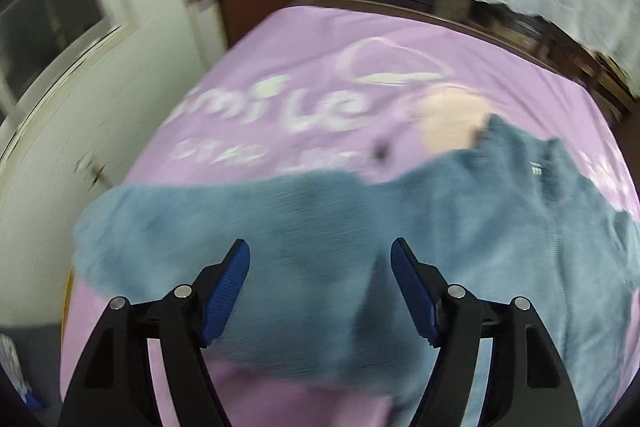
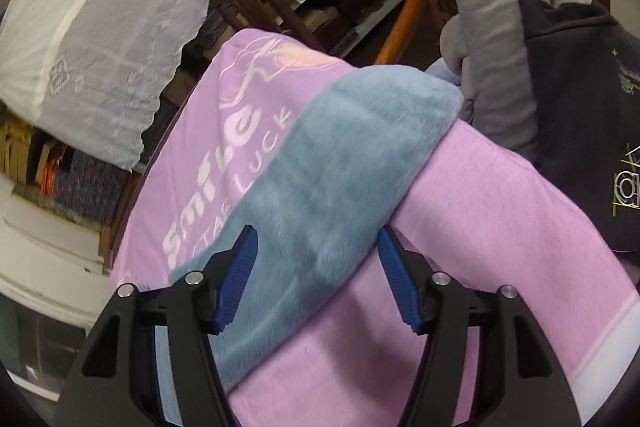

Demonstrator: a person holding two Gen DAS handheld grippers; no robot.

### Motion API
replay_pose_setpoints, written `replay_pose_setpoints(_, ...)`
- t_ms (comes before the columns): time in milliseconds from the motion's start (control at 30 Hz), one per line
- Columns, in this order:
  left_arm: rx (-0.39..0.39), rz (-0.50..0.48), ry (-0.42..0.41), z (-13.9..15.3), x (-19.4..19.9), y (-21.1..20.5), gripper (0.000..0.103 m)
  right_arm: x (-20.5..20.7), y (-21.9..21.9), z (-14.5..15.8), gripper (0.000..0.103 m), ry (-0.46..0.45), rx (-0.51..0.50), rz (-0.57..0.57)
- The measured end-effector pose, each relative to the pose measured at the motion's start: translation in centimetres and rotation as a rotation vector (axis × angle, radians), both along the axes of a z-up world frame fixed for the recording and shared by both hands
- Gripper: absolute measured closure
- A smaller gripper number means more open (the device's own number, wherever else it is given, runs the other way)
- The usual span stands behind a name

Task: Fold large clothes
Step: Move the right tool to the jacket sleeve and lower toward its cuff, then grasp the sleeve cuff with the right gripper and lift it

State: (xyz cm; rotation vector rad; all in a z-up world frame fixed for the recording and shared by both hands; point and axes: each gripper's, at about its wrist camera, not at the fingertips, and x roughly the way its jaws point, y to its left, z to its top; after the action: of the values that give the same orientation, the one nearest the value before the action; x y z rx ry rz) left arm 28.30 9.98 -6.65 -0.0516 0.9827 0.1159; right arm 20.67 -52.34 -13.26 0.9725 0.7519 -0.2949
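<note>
A blue-grey fleece garment (image 1: 360, 227) lies spread across a purple towel with white lettering (image 1: 280, 99) that covers the table. My left gripper (image 1: 320, 255) is open just above the fleece, holding nothing. In the right wrist view a long strip of the same fleece (image 2: 340, 155) lies diagonally over the purple towel (image 2: 500, 227). My right gripper (image 2: 316, 243) is open and empty over that strip. The left wrist view is blurred.
A grey garment (image 2: 500, 27) and a dark printed garment (image 2: 592, 115) are piled at the right. A white lace cloth (image 2: 100, 27) hangs over shelves behind. A white door (image 1: 100, 131) stands left of the table. The table's dark wooden edge (image 1: 480, 23) curves at the back.
</note>
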Motion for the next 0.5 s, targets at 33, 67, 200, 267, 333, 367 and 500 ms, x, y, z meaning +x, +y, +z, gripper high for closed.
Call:
replay_pose_setpoints(33, -0.007, -0.023, 0.005, -0.1, 0.7, -1.3, 0.03, 0.1, -0.3, -0.1, 0.042, -0.014, 0.007, -0.009)
replay_pose_setpoints(67, -0.016, -0.036, 0.01, -0.3, 1.2, -2.3, 0.03, 0.2, -0.6, -0.2, 0.043, -0.029, 0.013, -0.018)
replay_pose_setpoints(200, -0.043, -0.085, 0.037, -1.5, 3.3, -6.4, 0.03, 0.6, -2.1, -0.3, 0.043, -0.116, 0.003, -0.052)
replay_pose_setpoints(267, -0.041, -0.126, 0.048, -2.3, 3.9, -8.6, 0.03, 0.6, -2.8, -0.3, 0.044, -0.135, -0.002, -0.063)
replay_pose_setpoints(333, 0.005, -0.142, 0.039, -3.3, 4.2, -10.0, 0.03, 0.5, -3.6, -0.2, 0.044, -0.132, -0.023, -0.092)
replay_pose_setpoints(367, 0.034, -0.143, 0.03, -3.5, 4.1, -10.3, 0.029, 0.4, -4.1, -0.4, 0.043, -0.133, -0.021, -0.108)
replay_pose_setpoints(500, 0.072, -0.159, 0.008, -4.2, 4.3, -10.5, 0.025, 0.9, -6.0, -1.4, 0.046, -0.17, 0.044, -0.124)
